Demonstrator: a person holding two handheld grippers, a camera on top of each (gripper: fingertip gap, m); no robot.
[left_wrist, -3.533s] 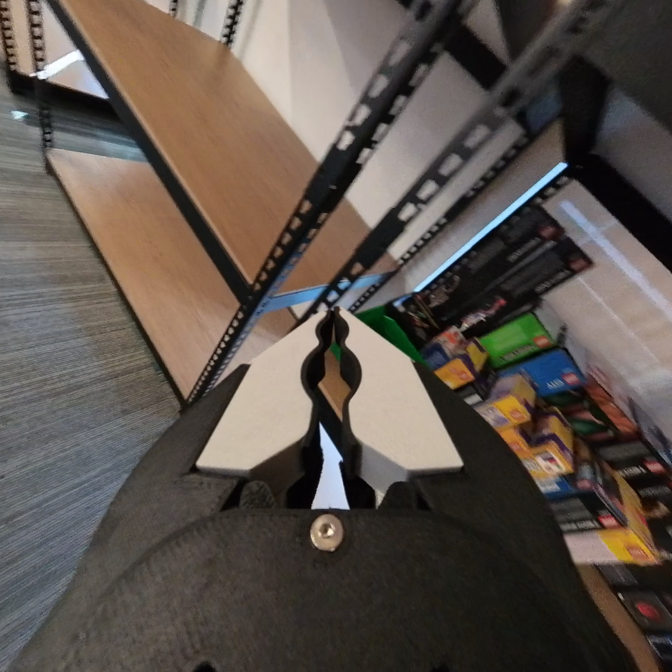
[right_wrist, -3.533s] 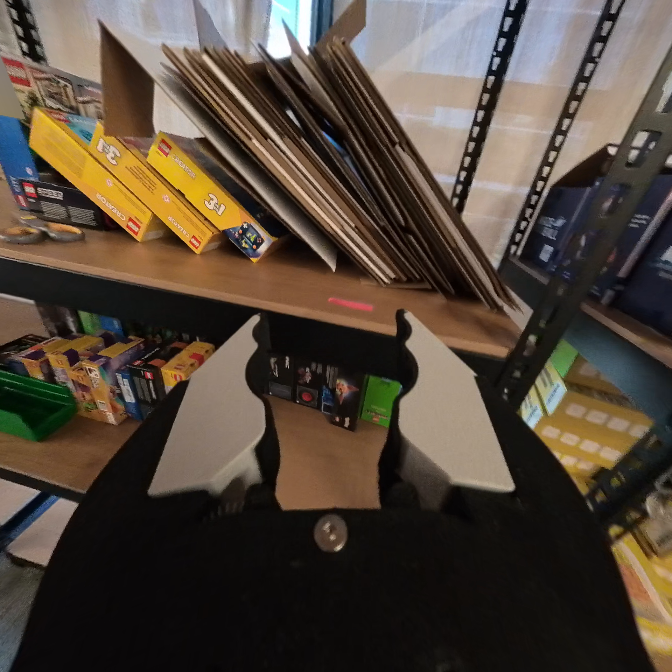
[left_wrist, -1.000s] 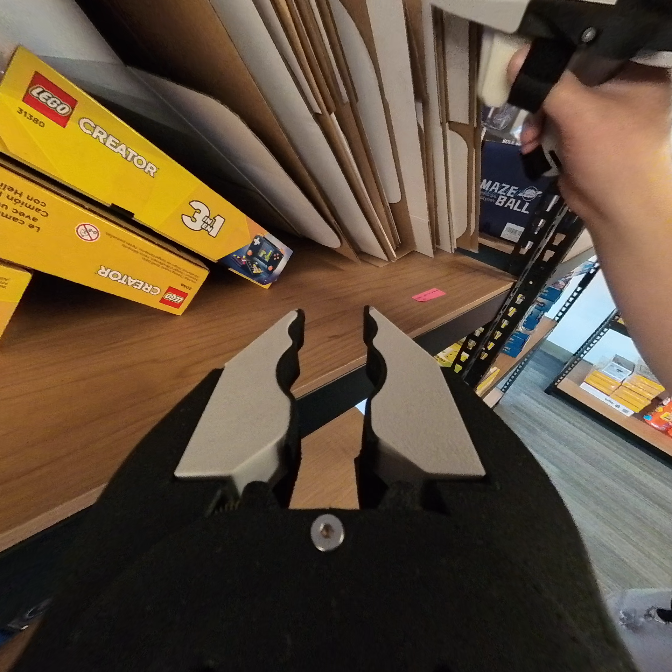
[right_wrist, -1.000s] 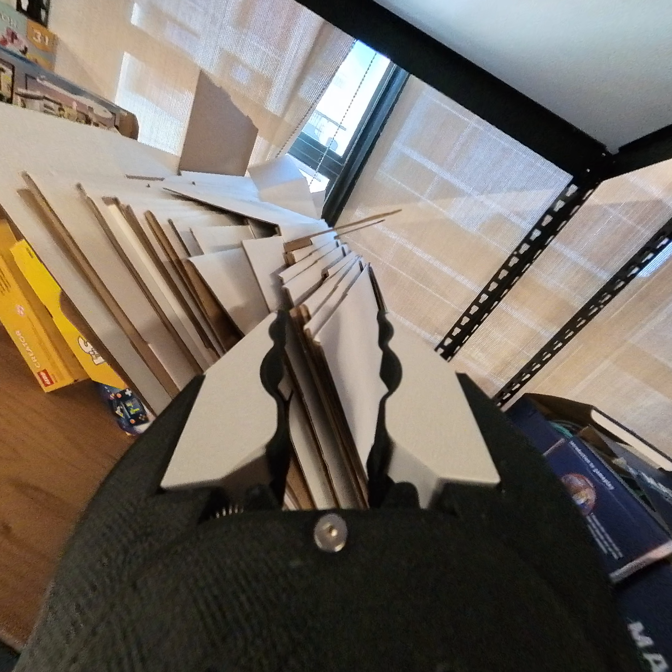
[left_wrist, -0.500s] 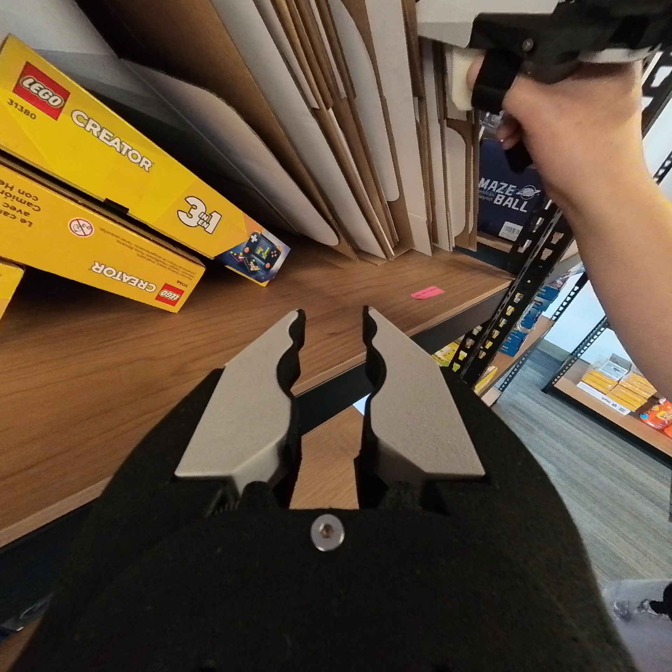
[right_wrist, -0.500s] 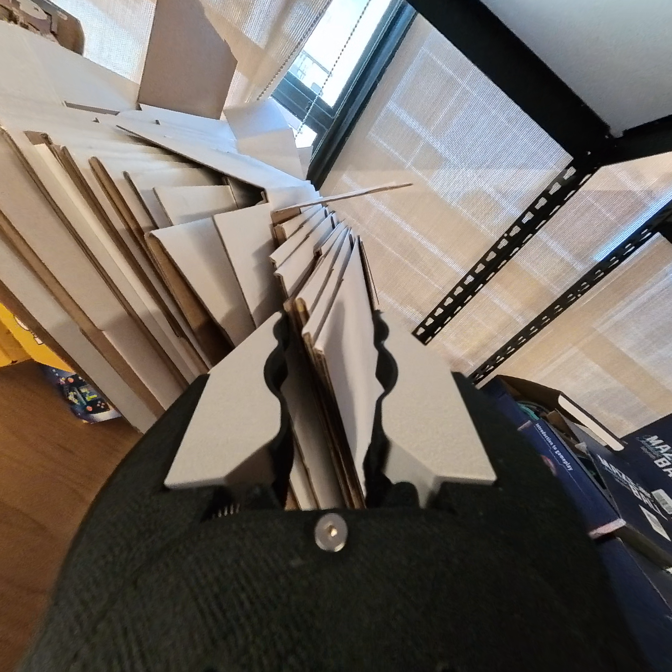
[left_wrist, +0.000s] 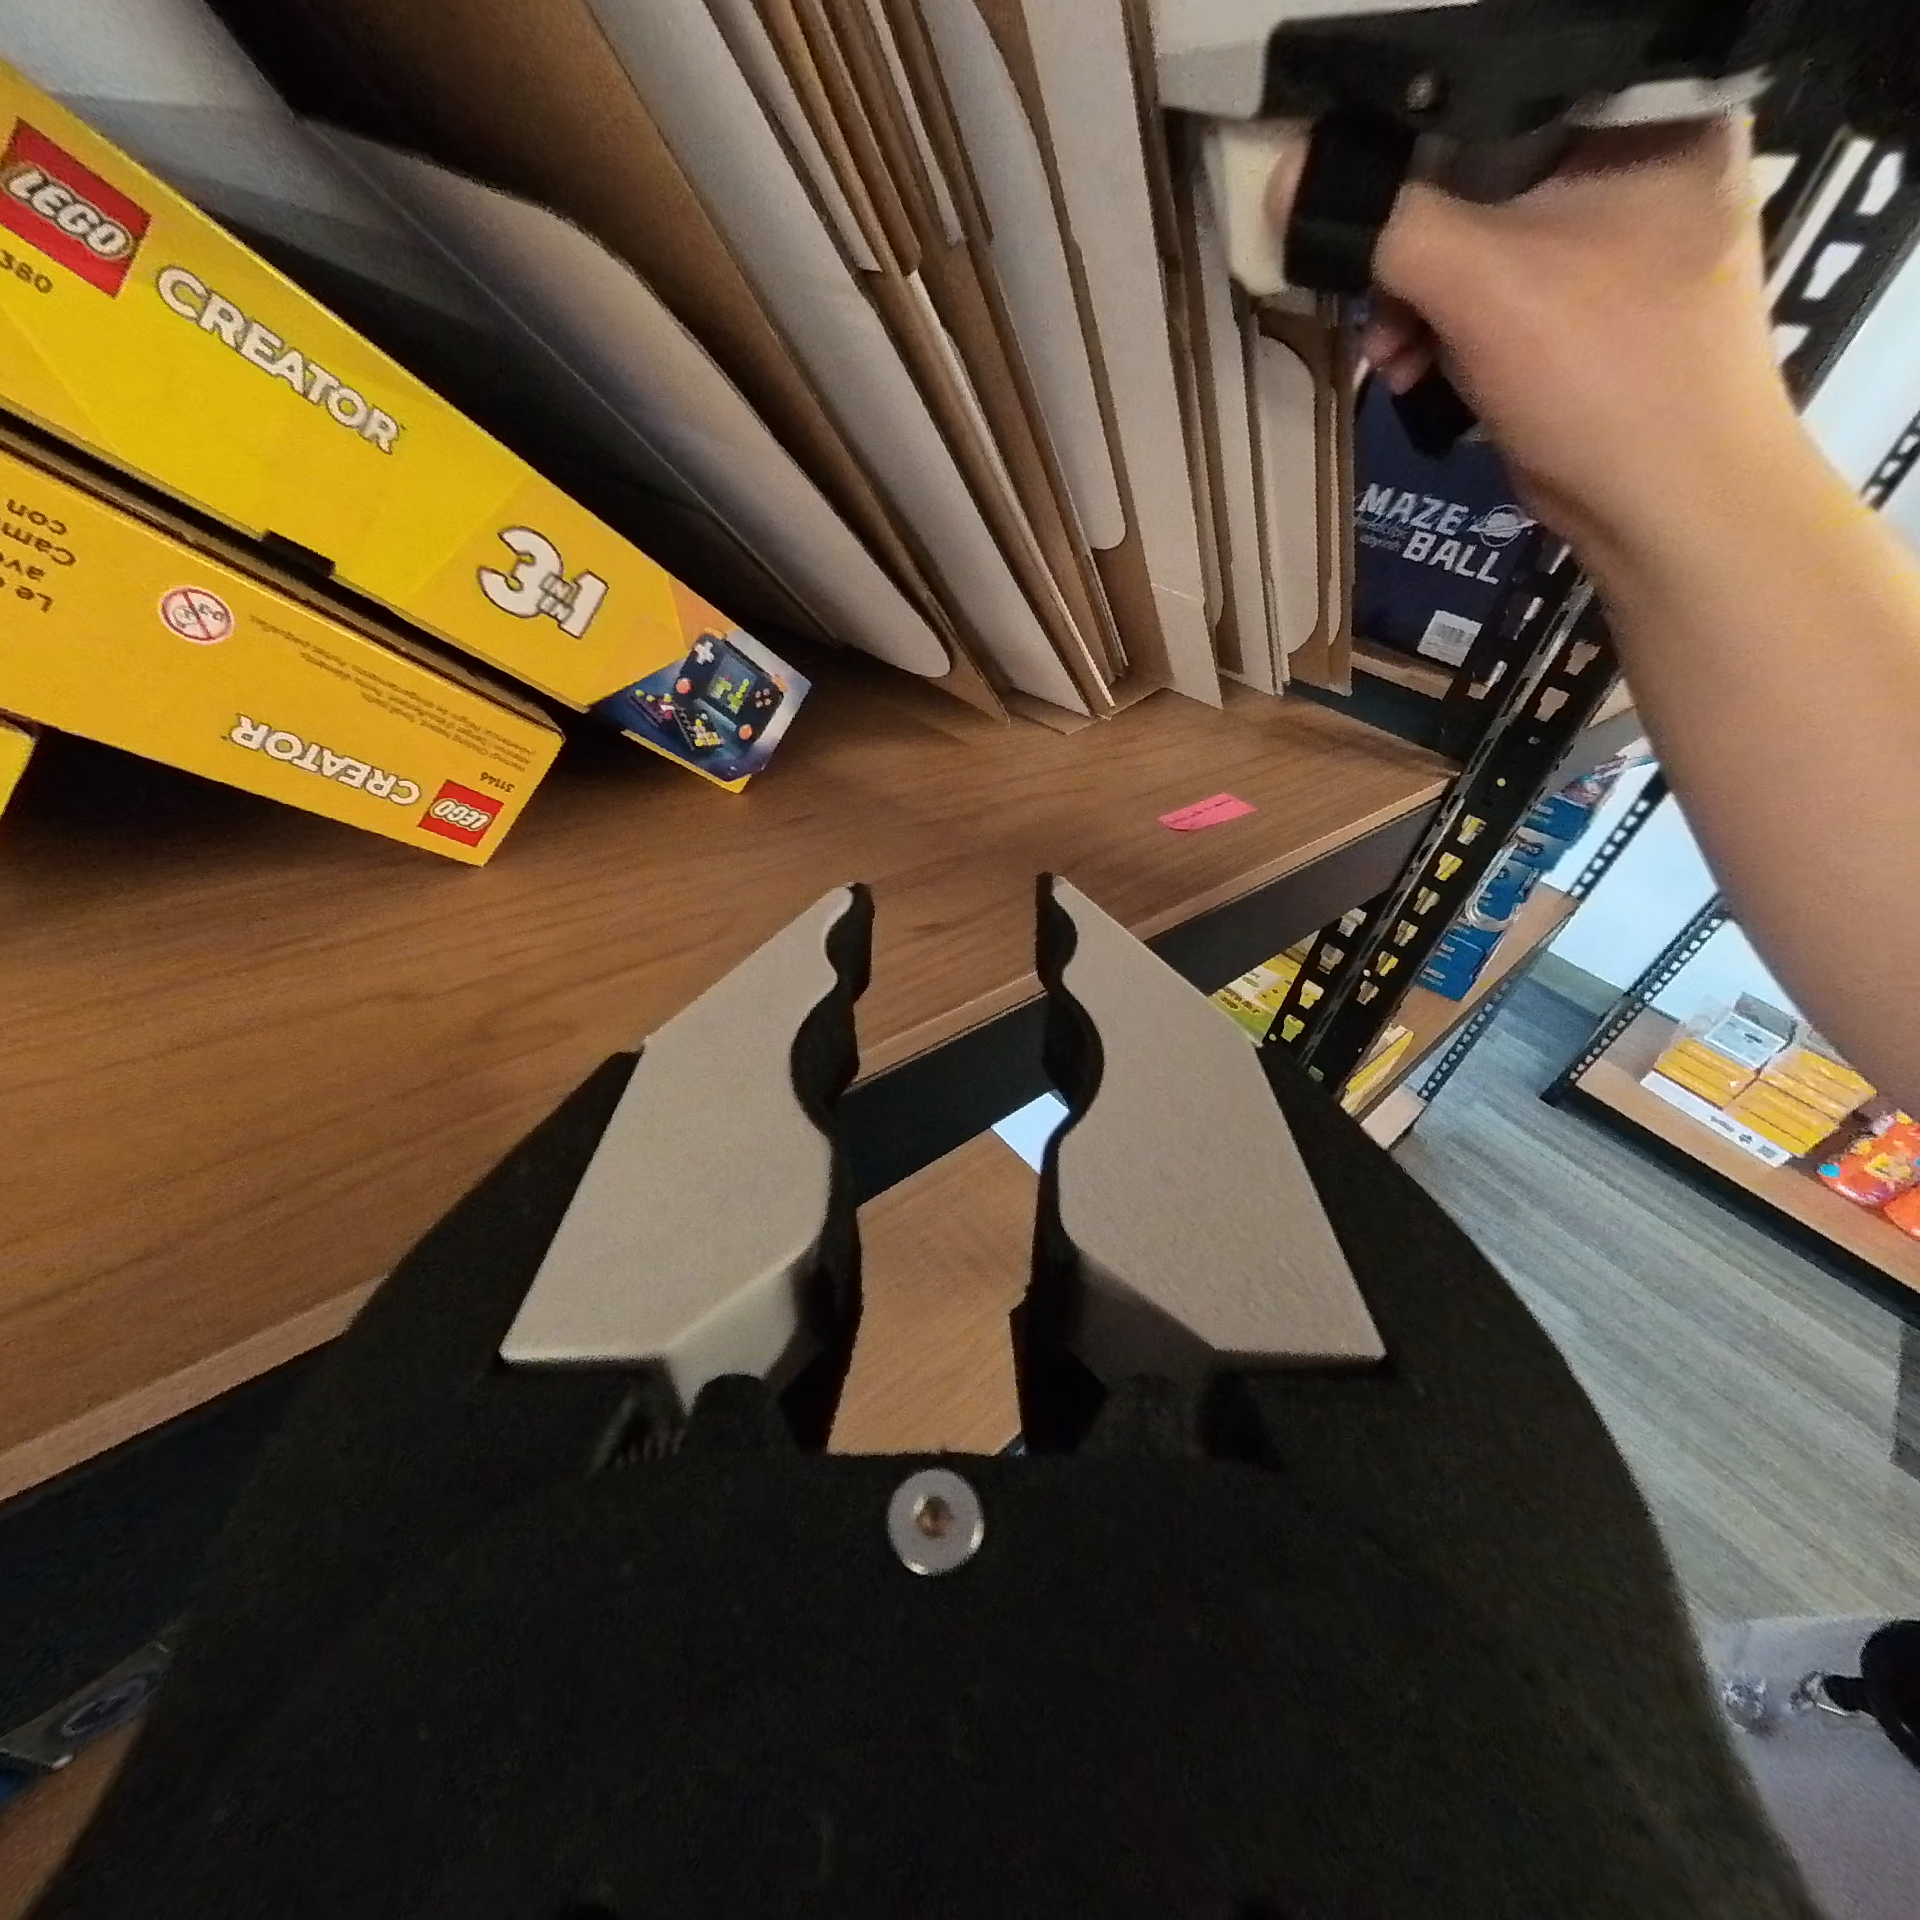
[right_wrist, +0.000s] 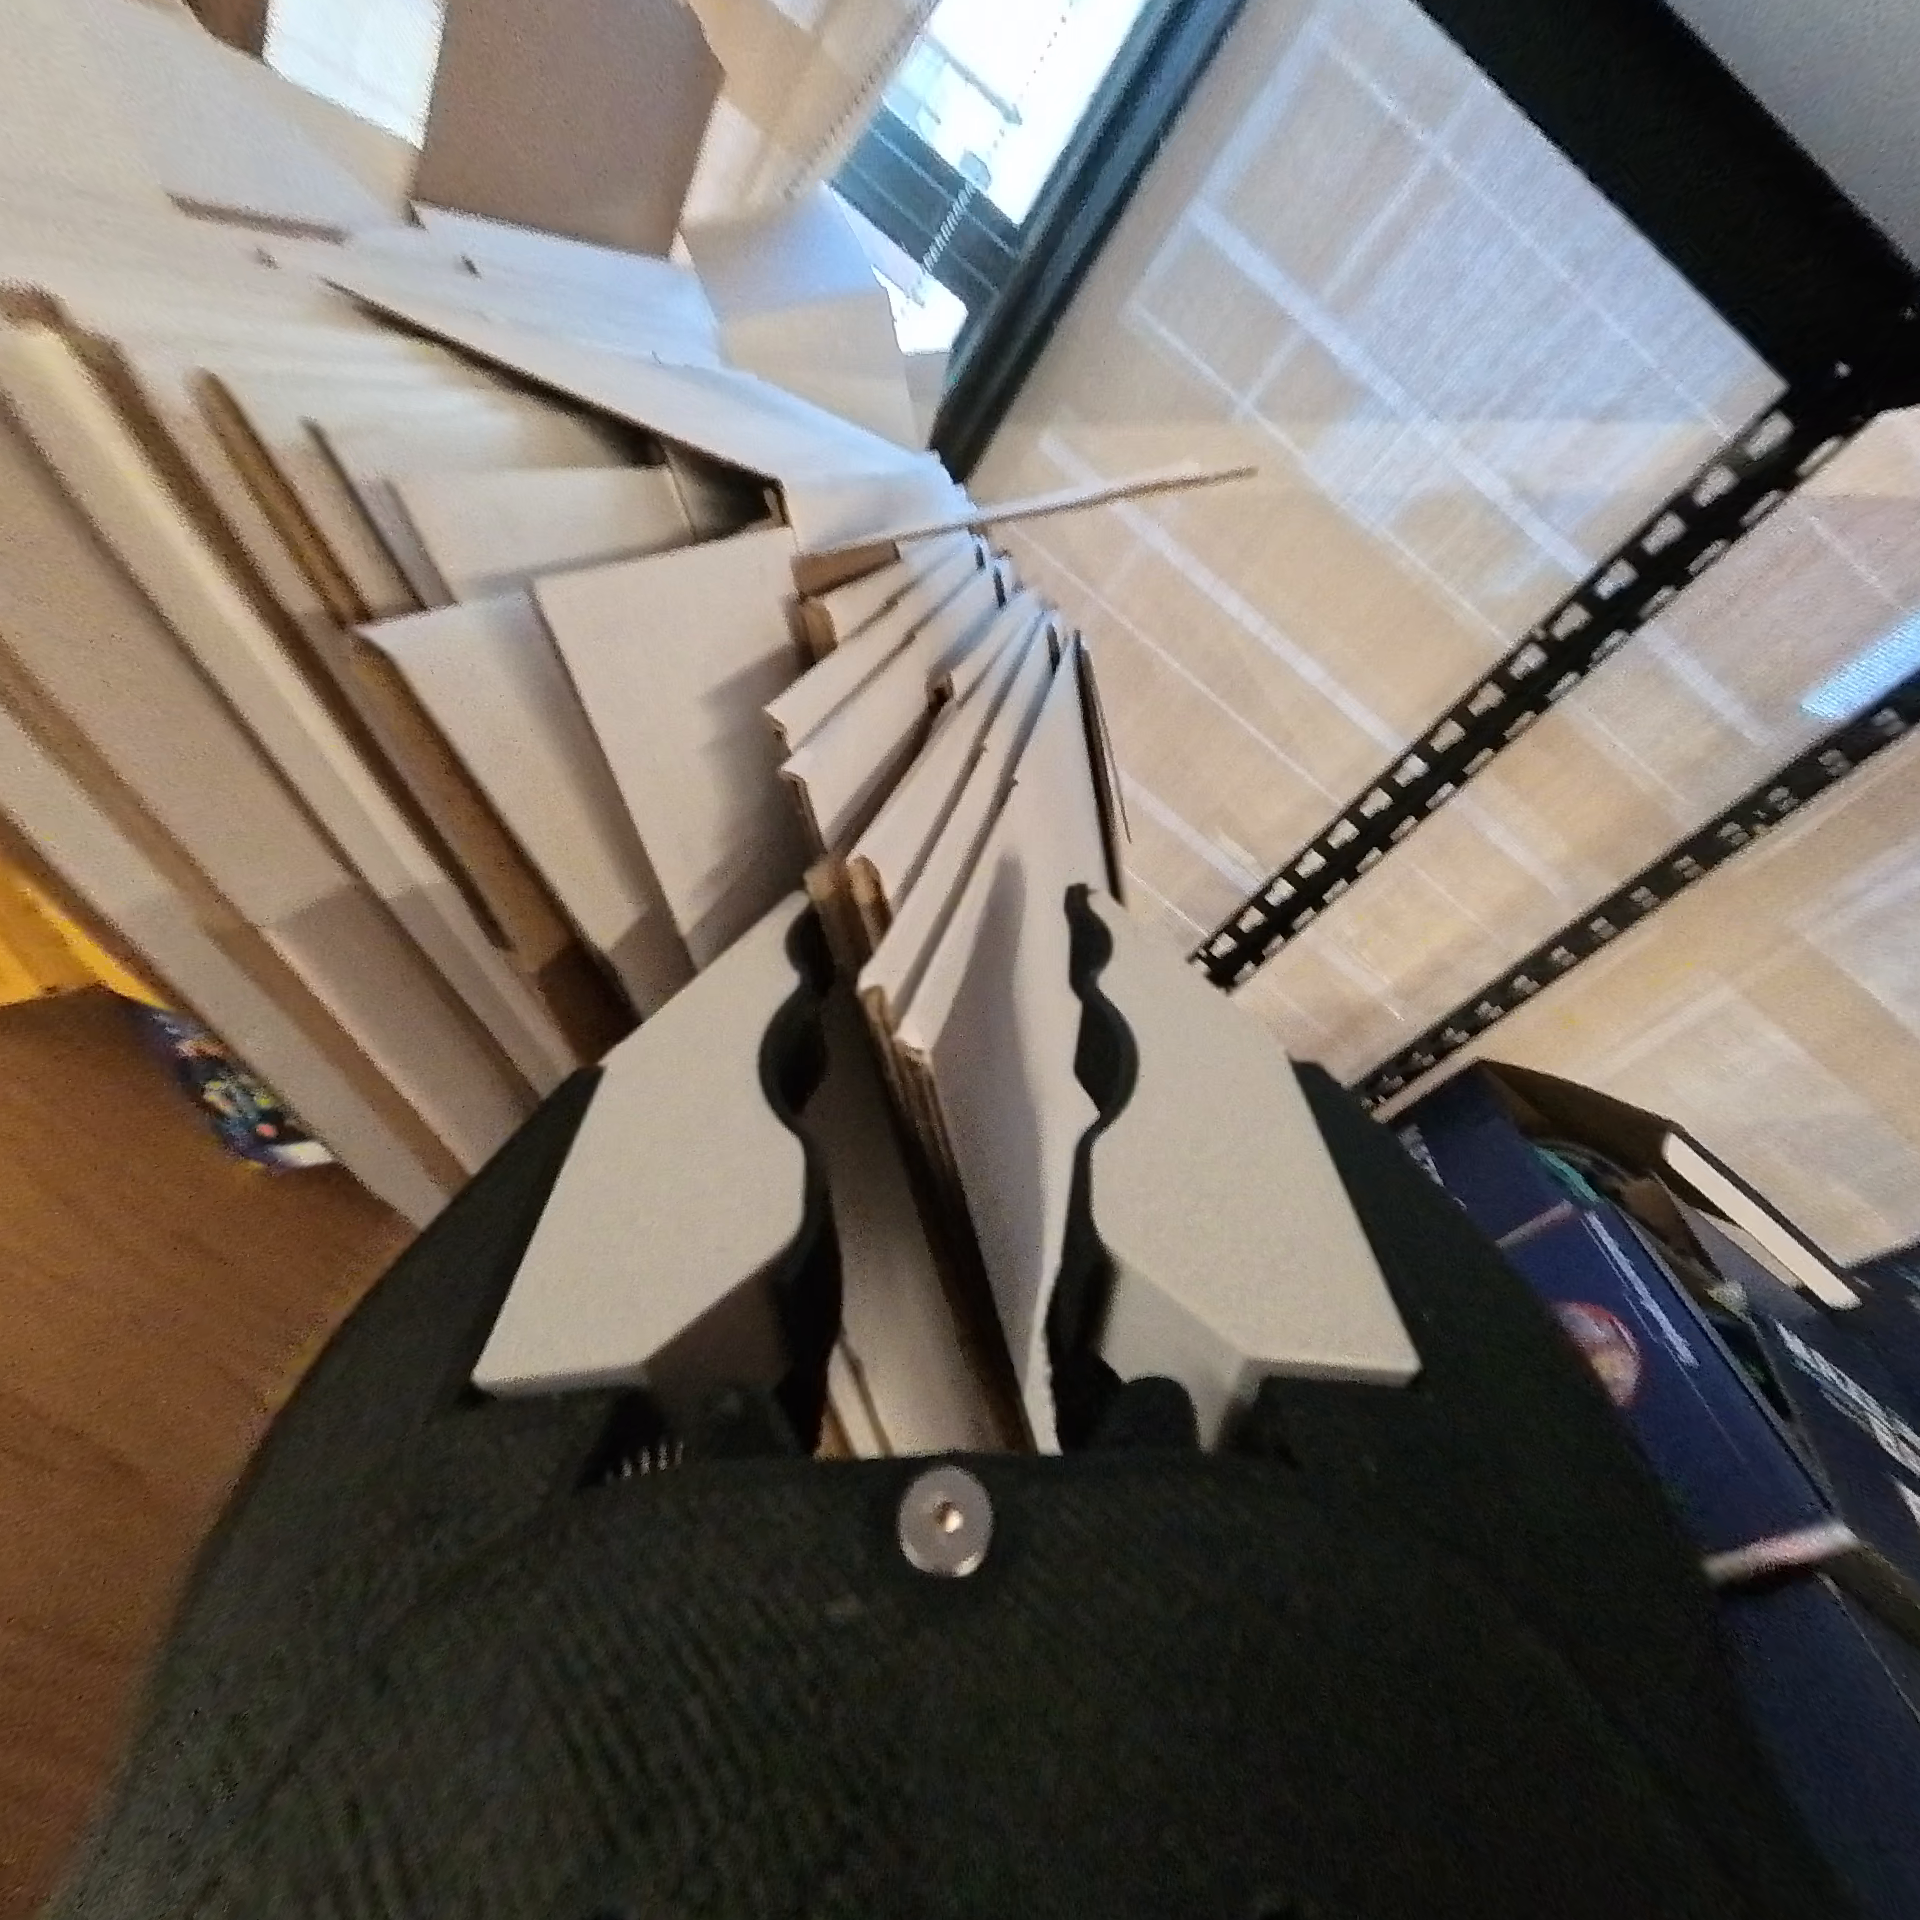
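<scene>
Right gripper (right_wrist: 945, 914) fingers apart around flattened cardboard sheets (right_wrist: 966, 1060); left gripper (left_wrist: 948, 902), fingers apart and empty, alone shows yellow boxes (left_wrist: 312, 416) at frame left.

- The right gripper (left_wrist: 1351, 62) is cut off by the top edge of the left wrist view; its fingertips are out of sight.
- The hand (left_wrist: 1579, 343) holding it is blurred, its arm running off the right edge.
- The yellow boxes (left_wrist: 260, 436) are cropped at the left edge.
- In the right wrist view, the flattened cardboard sheets (right_wrist: 956, 1091) between the right gripper's fingers (right_wrist: 665, 1174) are blurred; contact cannot be told.
</scene>
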